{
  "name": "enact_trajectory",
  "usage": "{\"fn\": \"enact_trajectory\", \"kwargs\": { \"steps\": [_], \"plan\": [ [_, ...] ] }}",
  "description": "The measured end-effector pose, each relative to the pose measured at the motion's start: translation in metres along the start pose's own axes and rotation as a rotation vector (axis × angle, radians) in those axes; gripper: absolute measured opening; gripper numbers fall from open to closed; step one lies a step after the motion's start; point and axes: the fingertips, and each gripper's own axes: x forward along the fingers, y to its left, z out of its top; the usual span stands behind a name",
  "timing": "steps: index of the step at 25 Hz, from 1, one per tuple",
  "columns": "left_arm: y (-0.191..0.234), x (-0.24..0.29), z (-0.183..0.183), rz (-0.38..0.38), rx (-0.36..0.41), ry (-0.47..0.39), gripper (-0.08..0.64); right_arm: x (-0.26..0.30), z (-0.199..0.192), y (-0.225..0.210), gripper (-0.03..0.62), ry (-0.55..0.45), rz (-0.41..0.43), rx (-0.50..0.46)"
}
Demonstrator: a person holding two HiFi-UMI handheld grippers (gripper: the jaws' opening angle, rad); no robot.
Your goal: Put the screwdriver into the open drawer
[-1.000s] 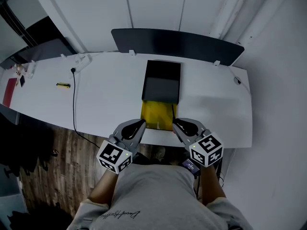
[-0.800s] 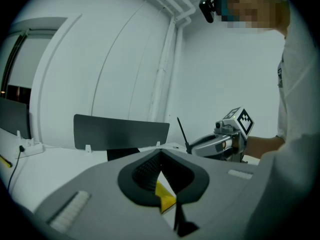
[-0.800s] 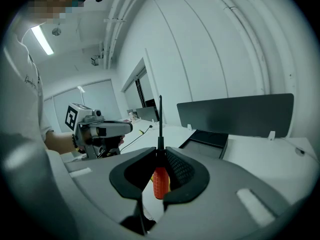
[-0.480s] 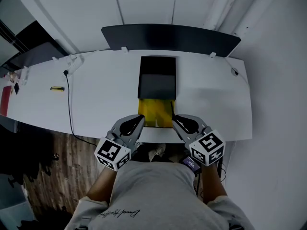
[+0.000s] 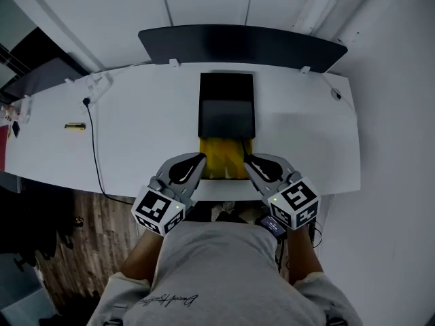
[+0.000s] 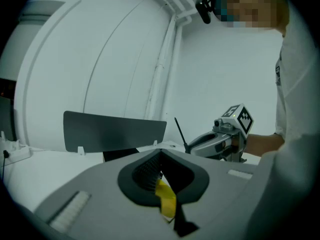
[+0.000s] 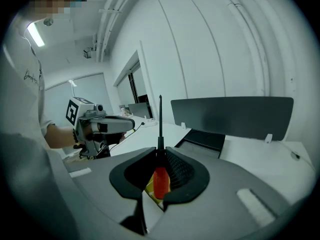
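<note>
Currently I have both grippers low in the head view, at the near edge of the white desk (image 5: 143, 141), one on each side of the open drawer (image 5: 221, 158). The drawer is yellow inside and stands pulled out toward me from a black box (image 5: 226, 107) in the middle of the desk. I cannot tell whether anything lies in it, since the gripper tips hide its near corners.

My right gripper (image 7: 160, 153) has its jaws pressed onto the screwdriver (image 7: 160, 181). The red handle sits between the pads and the thin dark shaft sticks straight up past the tips. In the head view that shaft shows as a dark line over the drawer's right edge, so the tool is above the drawer and not in it.

My left gripper (image 6: 160, 154) has its jaws brought together at the tips with nothing between them; only the drawer's yellow shows through the gap below.

At the left of the head view, a black cable (image 5: 95, 148) runs across the desk, with a small yellow-and-black object (image 5: 73, 125) beside it. A dark panel (image 5: 241, 43) stands along the far edge.
</note>
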Motion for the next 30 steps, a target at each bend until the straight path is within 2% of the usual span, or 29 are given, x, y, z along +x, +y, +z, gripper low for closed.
{"fn": "enact_trajectory", "kwargs": {
  "steps": [7,30],
  "plan": [
    [0.027,0.007,-0.009,-0.013,-0.031,0.026,0.000,0.025,-0.005,-0.007,0.074,0.057,-0.025,0.000],
    [0.076,0.029,-0.057,-0.018,-0.099,0.106,0.000,0.083,-0.070,-0.038,0.073,0.279,-0.072,-0.018]
  ]
}}
